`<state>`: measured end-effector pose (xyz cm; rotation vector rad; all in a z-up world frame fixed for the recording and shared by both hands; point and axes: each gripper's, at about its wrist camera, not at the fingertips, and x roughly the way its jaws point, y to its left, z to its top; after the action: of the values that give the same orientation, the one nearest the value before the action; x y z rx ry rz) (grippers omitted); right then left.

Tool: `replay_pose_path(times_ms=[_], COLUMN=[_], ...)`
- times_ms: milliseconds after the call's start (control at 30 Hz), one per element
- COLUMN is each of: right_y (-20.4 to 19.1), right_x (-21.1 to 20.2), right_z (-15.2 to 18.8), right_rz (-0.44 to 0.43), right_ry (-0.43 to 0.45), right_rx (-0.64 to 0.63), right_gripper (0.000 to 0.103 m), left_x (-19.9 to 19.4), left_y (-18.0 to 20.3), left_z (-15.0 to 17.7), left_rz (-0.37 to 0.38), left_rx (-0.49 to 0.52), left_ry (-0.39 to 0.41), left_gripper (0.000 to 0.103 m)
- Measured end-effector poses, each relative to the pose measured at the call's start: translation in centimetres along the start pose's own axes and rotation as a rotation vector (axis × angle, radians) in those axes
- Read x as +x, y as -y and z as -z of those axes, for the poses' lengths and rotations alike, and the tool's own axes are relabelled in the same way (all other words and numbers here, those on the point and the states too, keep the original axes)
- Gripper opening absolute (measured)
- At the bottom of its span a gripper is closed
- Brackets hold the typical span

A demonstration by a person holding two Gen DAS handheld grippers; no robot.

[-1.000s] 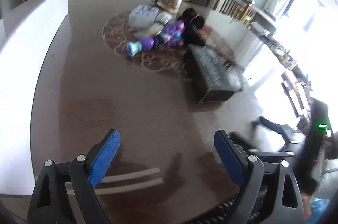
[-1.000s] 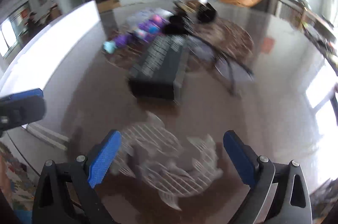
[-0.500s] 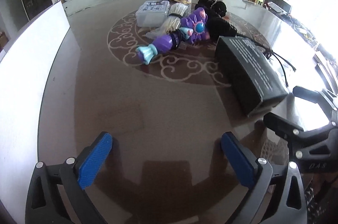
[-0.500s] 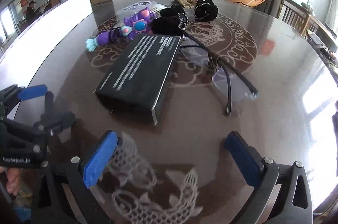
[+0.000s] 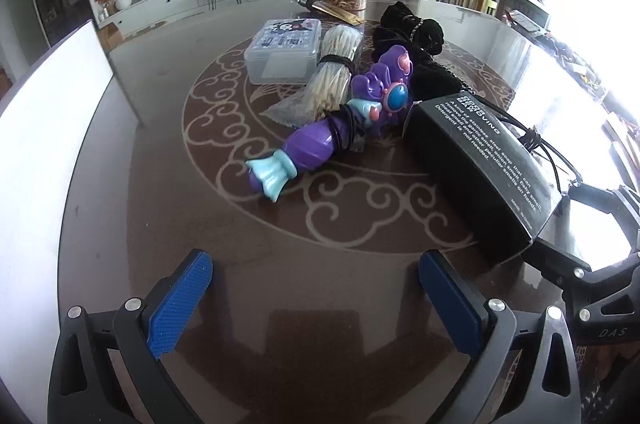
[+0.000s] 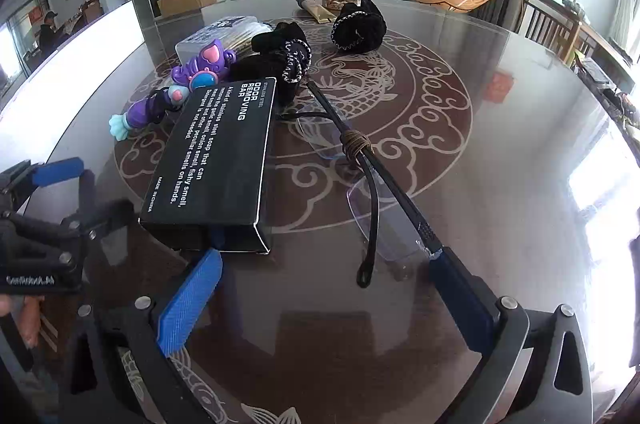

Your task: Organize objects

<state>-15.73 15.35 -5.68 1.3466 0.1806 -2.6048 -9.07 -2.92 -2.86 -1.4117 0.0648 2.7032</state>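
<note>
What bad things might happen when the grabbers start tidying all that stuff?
The right gripper is open near the glasses; pinching a clear lens might scratch or bend them. A cord is wrapped around the glasses, so pulling one may drag the other. The black box sits close beside them, so a wide grab might bump it across the glass table.

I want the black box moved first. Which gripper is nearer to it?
Right. The right gripper sits just short of the black box, its left finger almost under the near end. The left gripper hangs farther back, box ahead to its right.
</note>
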Motion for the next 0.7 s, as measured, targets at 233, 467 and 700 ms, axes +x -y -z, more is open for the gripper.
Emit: replay_pose_path(times_ms=[233,467,700], right_y=[-0.05,-0.09,-0.08], right_x=[-0.07,0.01,0.02], right_z=[0.02,-0.11,-0.11], right_rz=[0.001,0.0,-0.002], right_ry=[0.001,0.001,0.001], right_rx=[-0.003,-0.004,-0.006], right_gripper=[0.103,0.103,0.103], left_x=[-0.26,-0.26,-0.24], left_y=[0.07,0.07,0.07], left_z=[0.19,0.2,0.2], left_rz=[-0.013,-0.014,-0.015], left_rx=[-0.014,-0.016,-0.016], left_ry=[0.017,0.018,0.018], left_gripper=[0.103,0.103,0.103])
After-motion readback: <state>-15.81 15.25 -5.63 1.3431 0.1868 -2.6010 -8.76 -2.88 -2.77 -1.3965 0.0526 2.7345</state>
